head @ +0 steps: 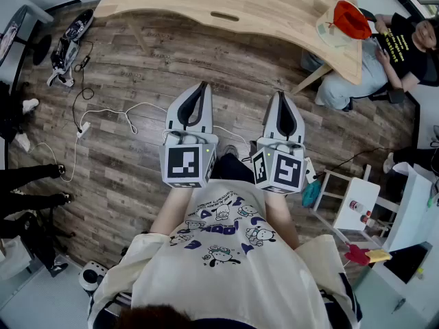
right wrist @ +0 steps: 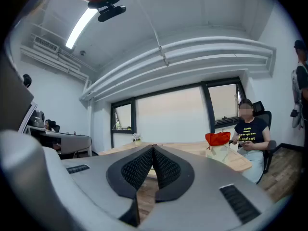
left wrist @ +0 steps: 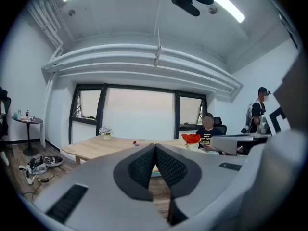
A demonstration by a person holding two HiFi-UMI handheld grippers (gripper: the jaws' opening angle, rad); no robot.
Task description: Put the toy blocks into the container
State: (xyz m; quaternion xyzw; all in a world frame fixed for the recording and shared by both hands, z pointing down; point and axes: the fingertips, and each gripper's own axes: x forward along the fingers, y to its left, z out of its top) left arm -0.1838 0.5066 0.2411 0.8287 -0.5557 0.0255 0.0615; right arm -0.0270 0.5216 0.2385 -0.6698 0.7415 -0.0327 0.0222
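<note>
the left gripper (left wrist: pixel 155 146) and right gripper (right wrist: pixel 153 148) are hanging empty, jaws closed together, before any pick. approaching the table (head: pixel 274 5) is probably coming next.

Floor (head: pixel 137 173) open fwd — table (head: pixel 274 5) beyond

Head camera: above you, looking steeply down; floor (head: pixel 130 177) beneath, tabletop (head: pixel 274 5) far off at 12 o'clock. Cameras on your left gripper (left wrist: pixel 155 147) and right gripper (right wrist: pixel 153 148) sit close behind the fingers (left wrist: pixel 142 170), facing level across the room toward it. All three share tabletop and seated person (head: pixel 401 43).
</note>
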